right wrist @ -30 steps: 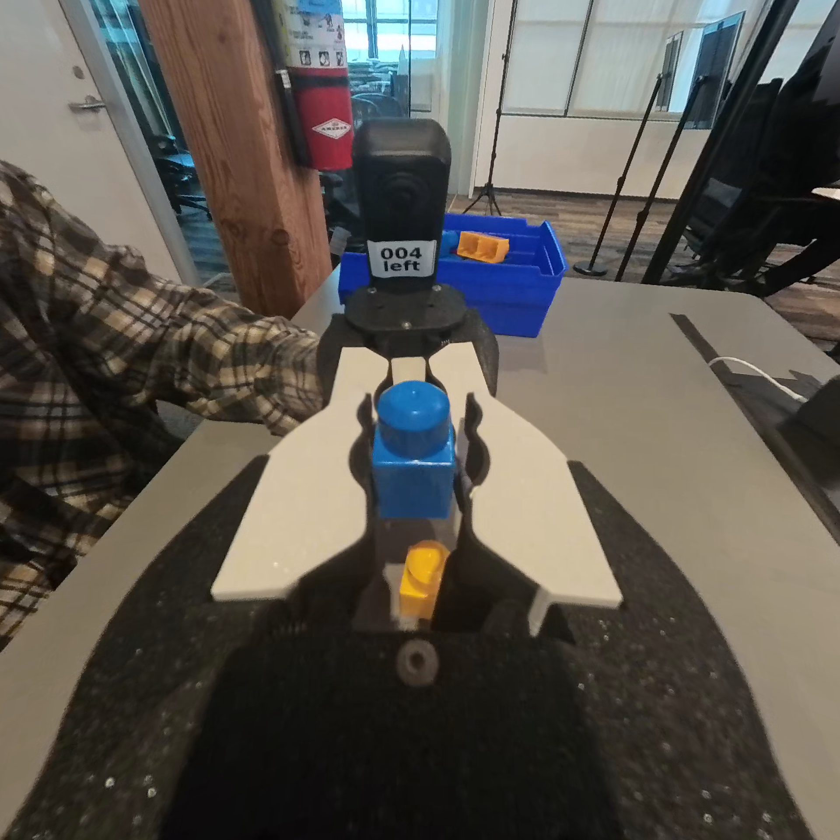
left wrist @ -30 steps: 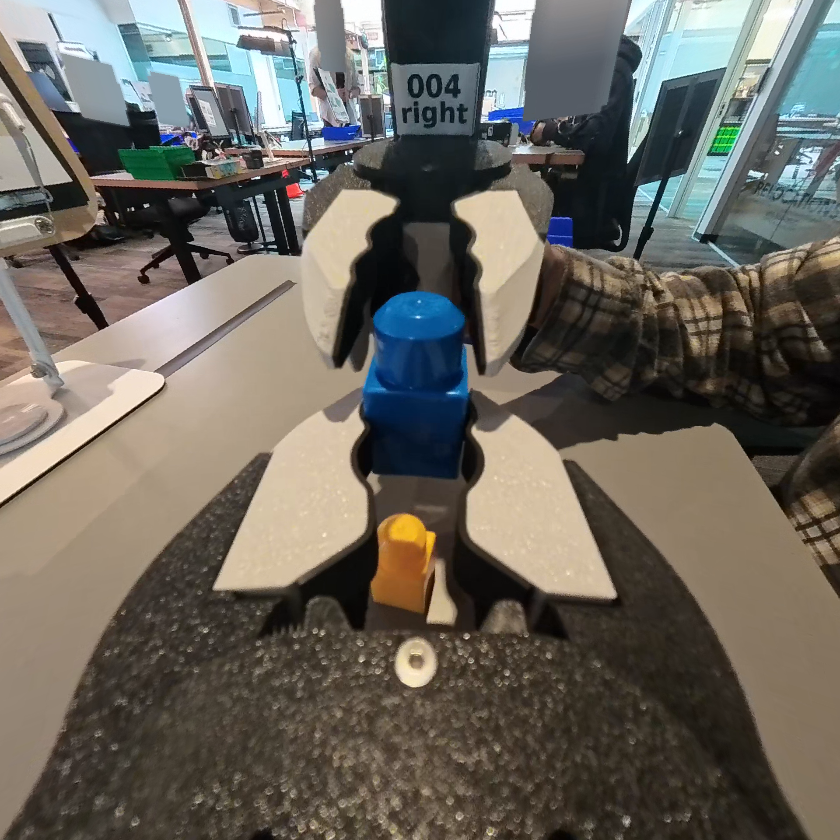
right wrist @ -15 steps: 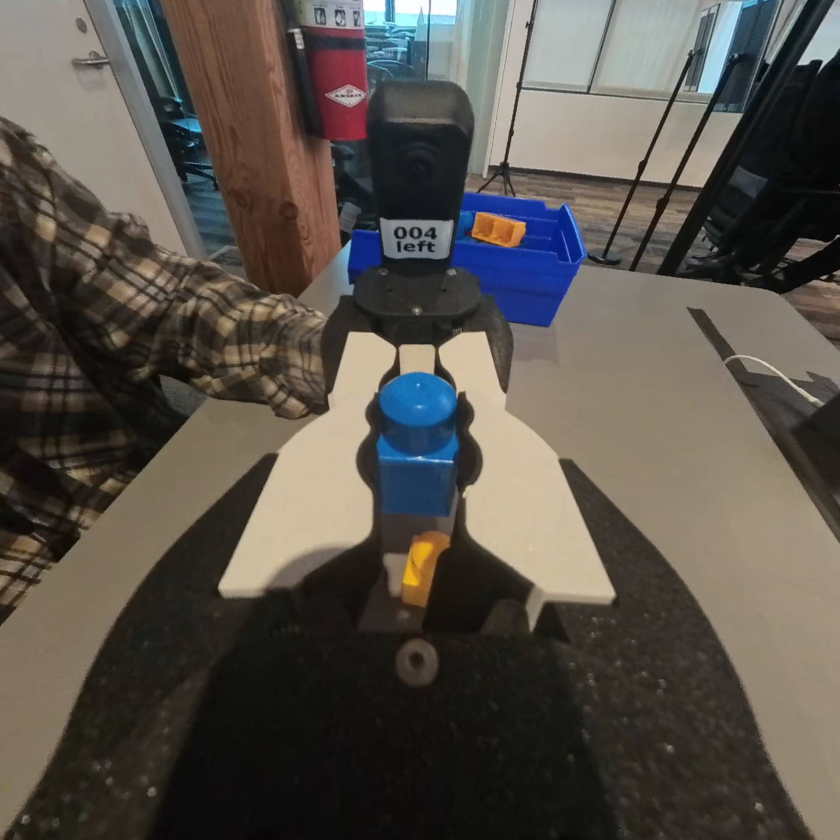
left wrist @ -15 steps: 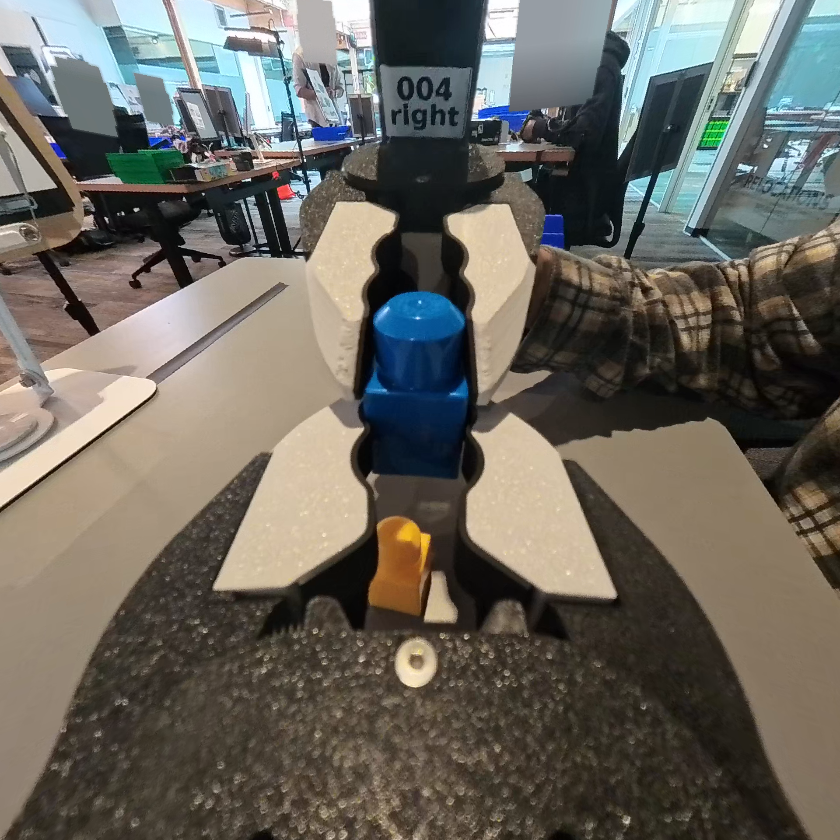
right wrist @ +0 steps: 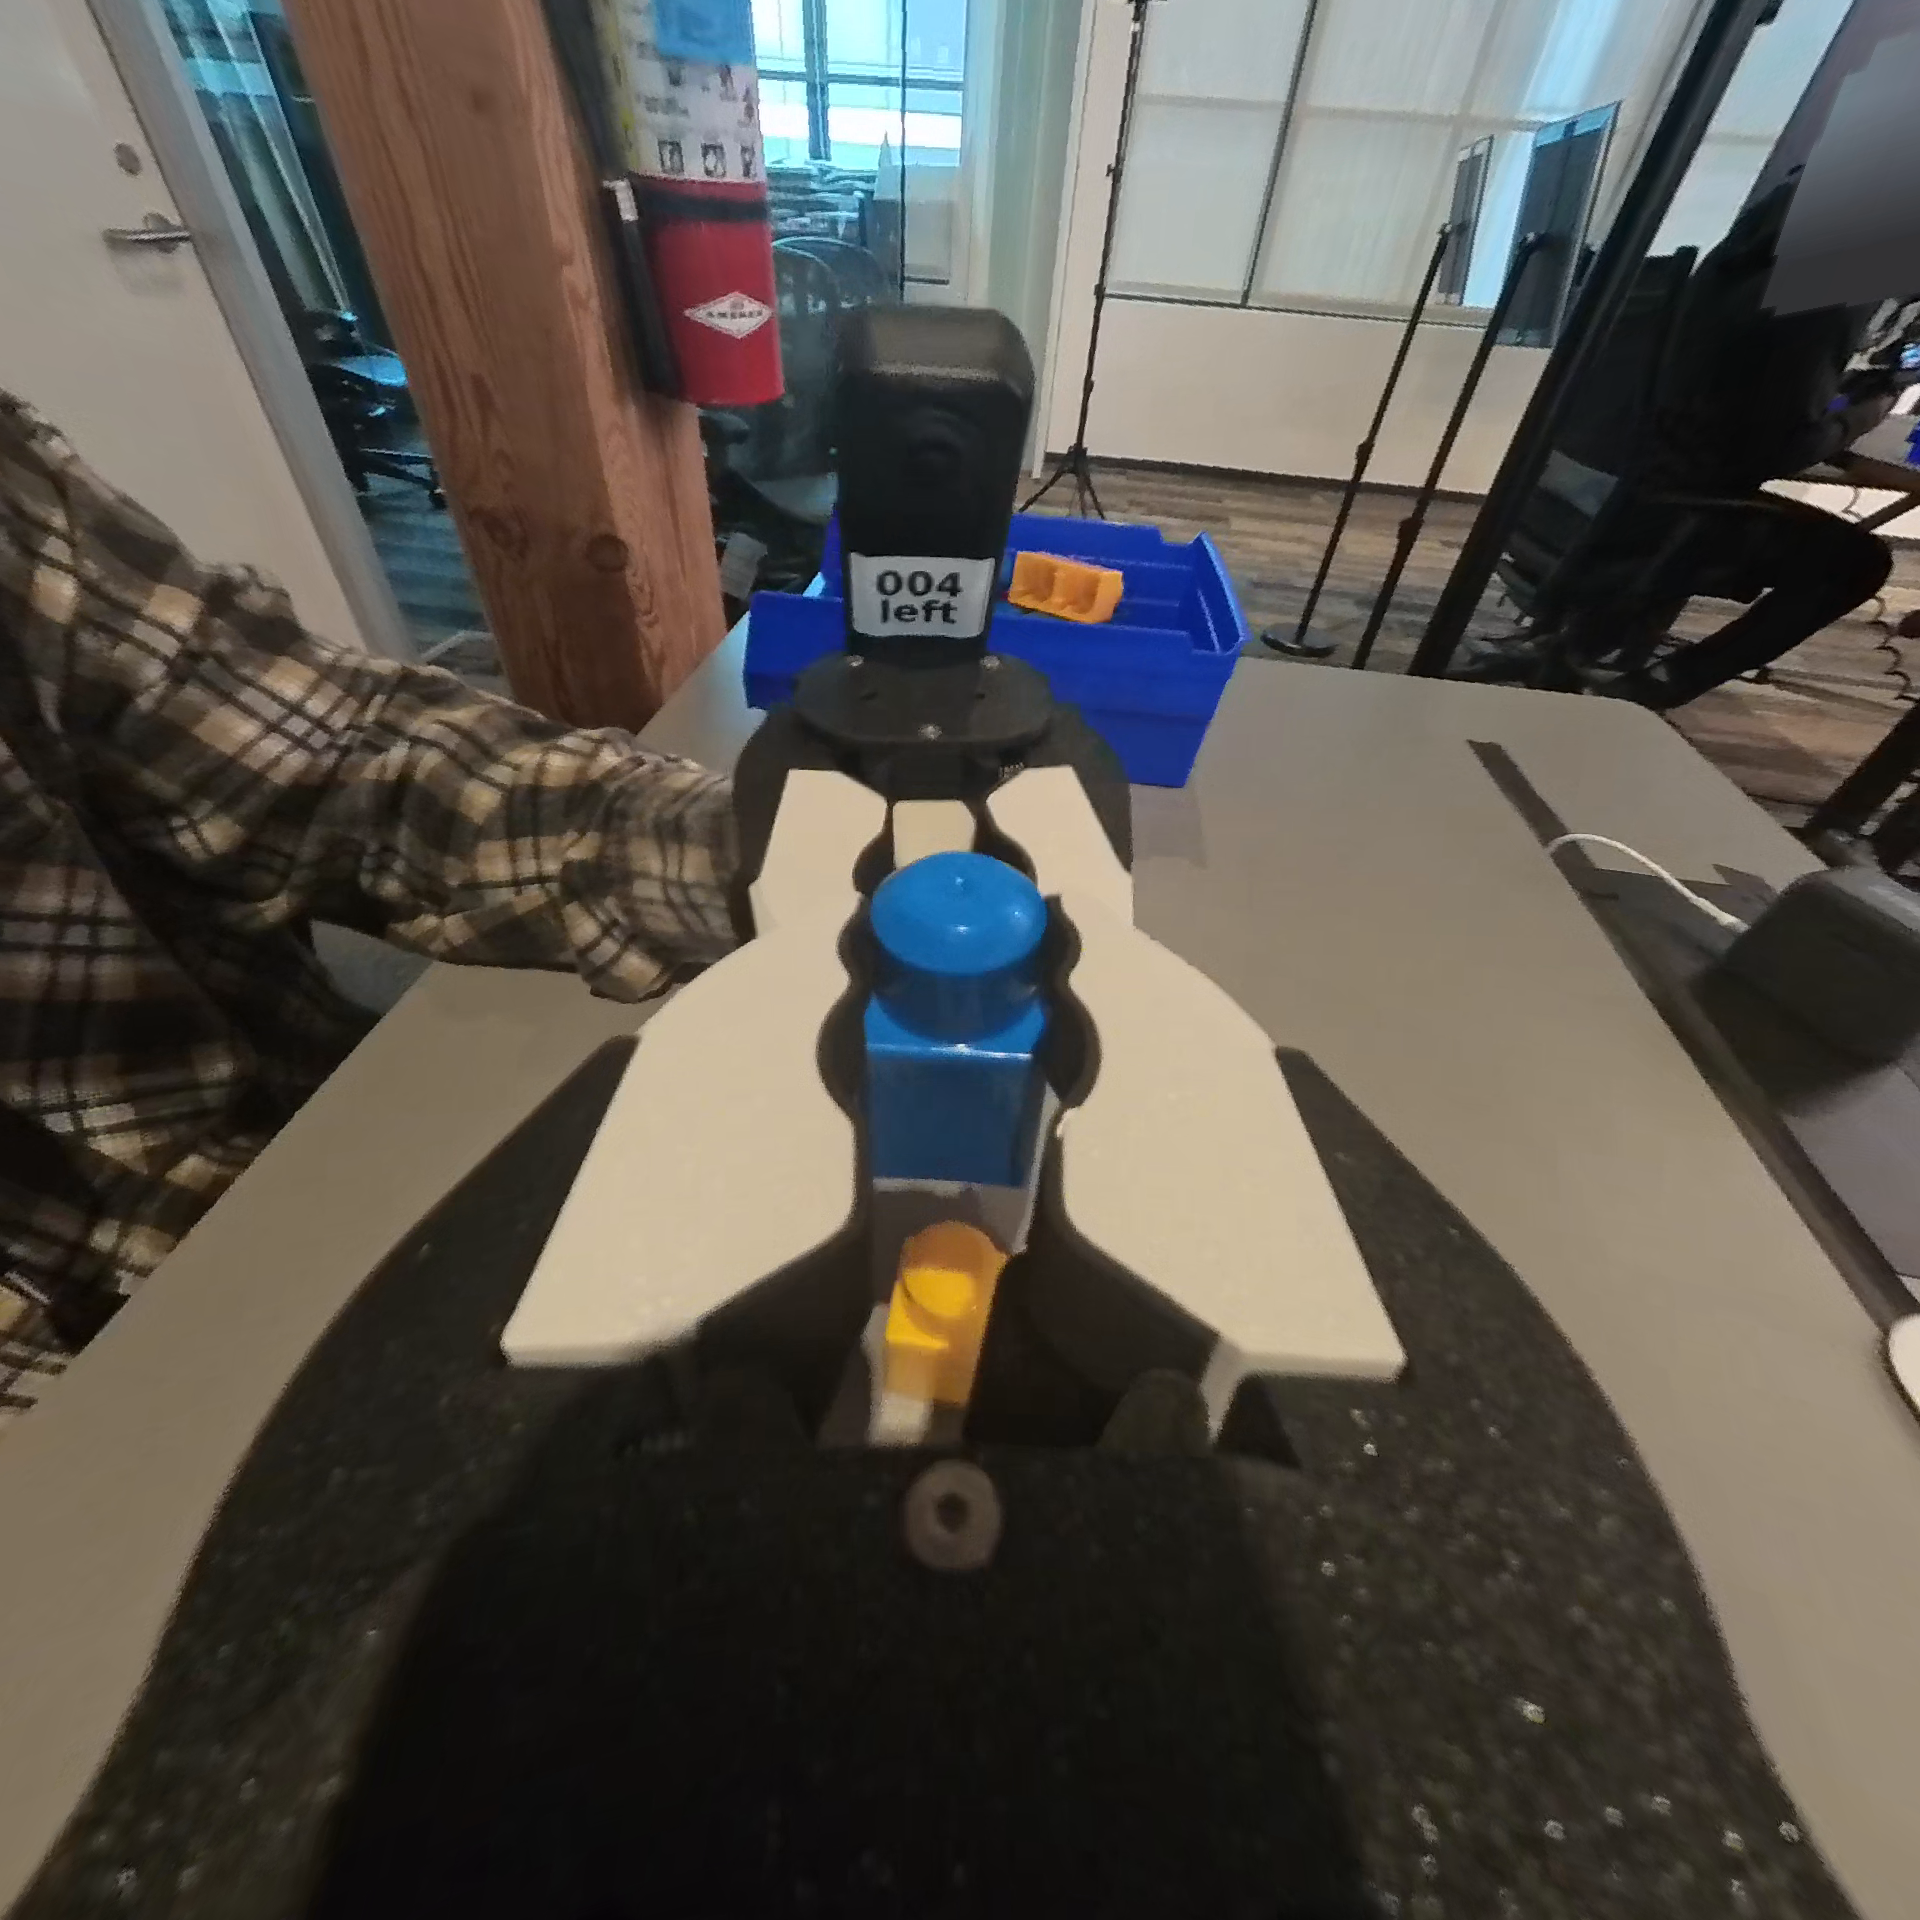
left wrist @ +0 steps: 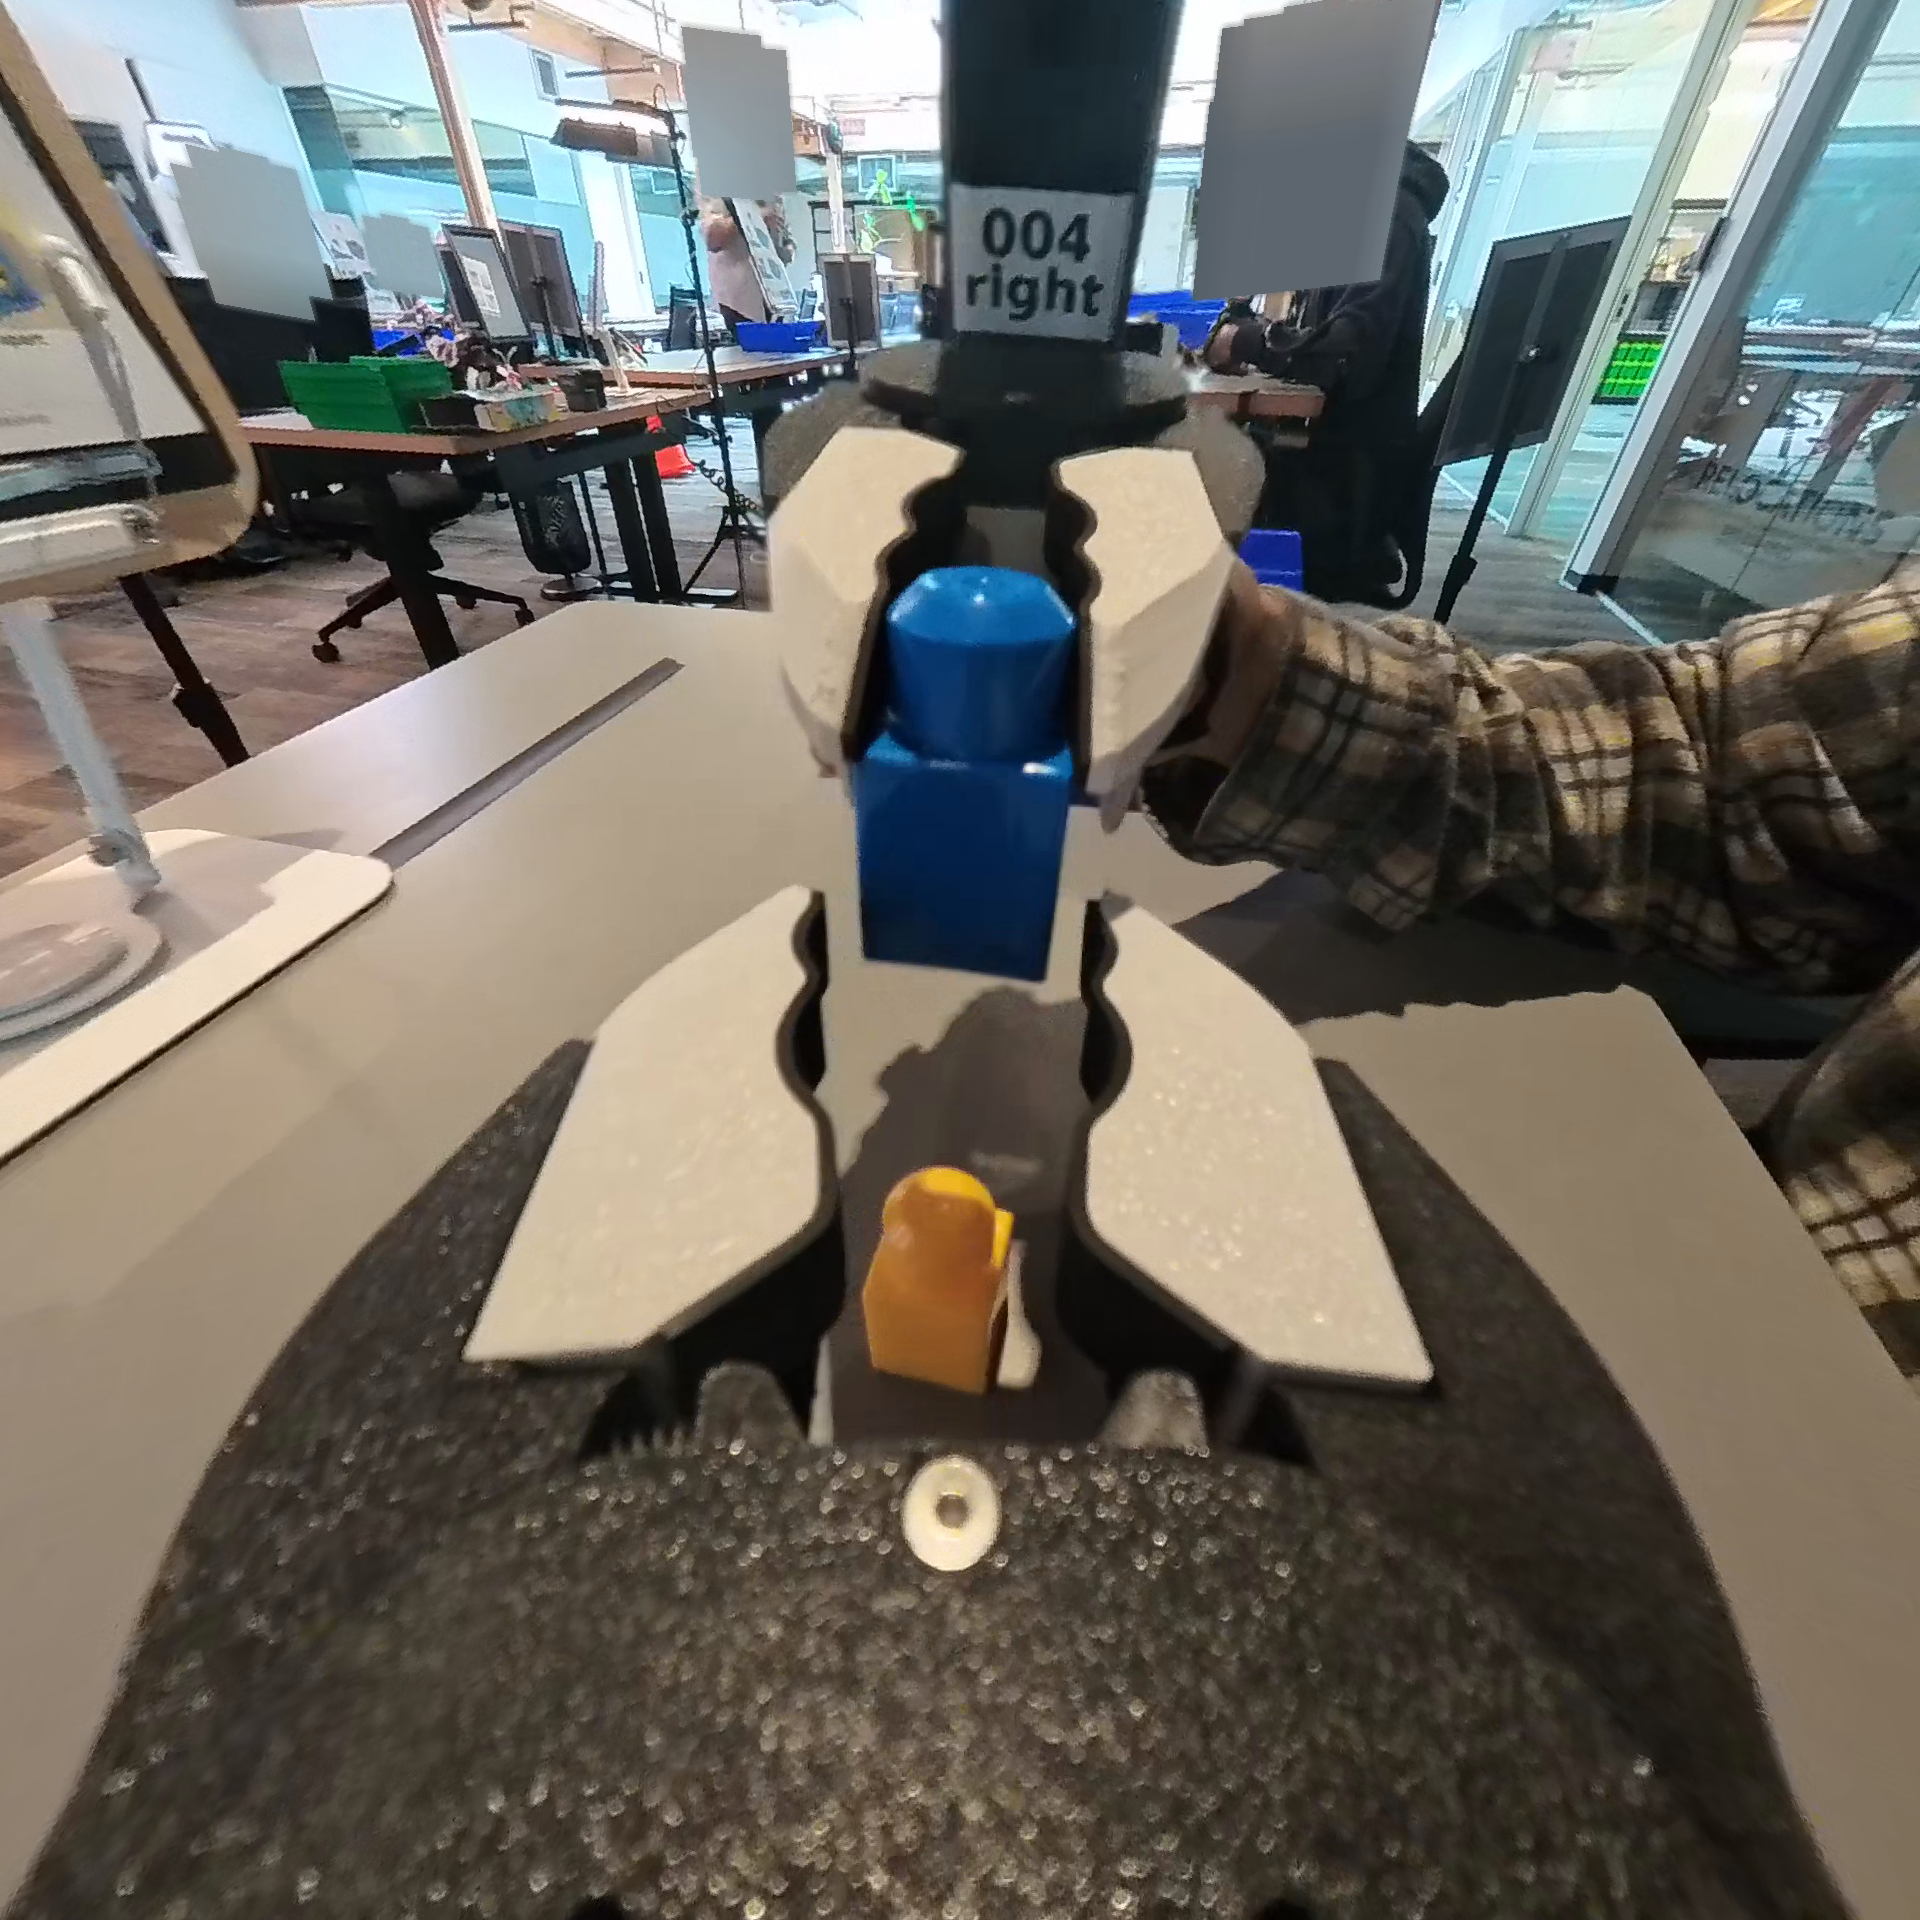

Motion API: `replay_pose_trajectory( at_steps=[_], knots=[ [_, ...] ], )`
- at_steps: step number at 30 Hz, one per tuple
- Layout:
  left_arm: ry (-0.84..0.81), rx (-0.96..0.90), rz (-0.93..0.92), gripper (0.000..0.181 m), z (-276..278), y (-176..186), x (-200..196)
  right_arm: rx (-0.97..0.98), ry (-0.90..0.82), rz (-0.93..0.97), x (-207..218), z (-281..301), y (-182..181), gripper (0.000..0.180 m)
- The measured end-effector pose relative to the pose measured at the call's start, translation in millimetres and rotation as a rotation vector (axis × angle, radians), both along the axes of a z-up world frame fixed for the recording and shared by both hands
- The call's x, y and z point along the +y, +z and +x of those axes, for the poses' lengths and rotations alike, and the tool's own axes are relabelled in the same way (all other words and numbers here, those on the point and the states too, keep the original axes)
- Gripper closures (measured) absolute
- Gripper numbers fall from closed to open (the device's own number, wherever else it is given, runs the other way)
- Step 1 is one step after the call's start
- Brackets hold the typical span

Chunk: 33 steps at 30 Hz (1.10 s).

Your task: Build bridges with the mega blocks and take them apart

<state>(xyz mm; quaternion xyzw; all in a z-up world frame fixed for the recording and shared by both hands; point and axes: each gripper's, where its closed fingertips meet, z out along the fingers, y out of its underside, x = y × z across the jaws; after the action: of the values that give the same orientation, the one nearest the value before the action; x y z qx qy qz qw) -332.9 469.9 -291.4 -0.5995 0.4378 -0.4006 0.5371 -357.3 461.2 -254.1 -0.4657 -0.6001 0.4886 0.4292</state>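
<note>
Blue block [left wrist: 956, 831] hung above the grey table [left wrist: 416, 935], pinched by the right gripper [right wrist: 951, 1101]; the left gripper [left wrist: 951, 997] stood spread, clear beneath it. An orange block [left wrist: 935, 1288] sat below.

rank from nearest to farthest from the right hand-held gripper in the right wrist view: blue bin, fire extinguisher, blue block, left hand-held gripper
1. blue block, clamped at the right hand-held gripper fingertips
2. left hand-held gripper, facing it just behind the block
3. blue bin, far table edge
4. fire extinguisher, on the wooden post beyond, left
</note>
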Motion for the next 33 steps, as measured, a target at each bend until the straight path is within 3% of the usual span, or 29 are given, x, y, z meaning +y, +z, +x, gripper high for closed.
replay_pose_trajectory(
  at_steps=[9,17,33],
  knots=[
    [0.072,-0.085,-0.015,0.13,-27.3,13.6,15.2,0.04,-0.149,-0.015,10.5,45.7,5.2,0.15],
    [0.105,-0.075,-0.029,0.134,-32.4,7.0,22.5,-0.007,-0.222,-0.061,13.2,71.2,-33.4,0.15],
    [0.116,-0.055,-0.042,0.136,-32.7,2.2,24.9,-0.114,-0.205,-0.068,9.9,54.9,-84.8,0.149]
  ],
)
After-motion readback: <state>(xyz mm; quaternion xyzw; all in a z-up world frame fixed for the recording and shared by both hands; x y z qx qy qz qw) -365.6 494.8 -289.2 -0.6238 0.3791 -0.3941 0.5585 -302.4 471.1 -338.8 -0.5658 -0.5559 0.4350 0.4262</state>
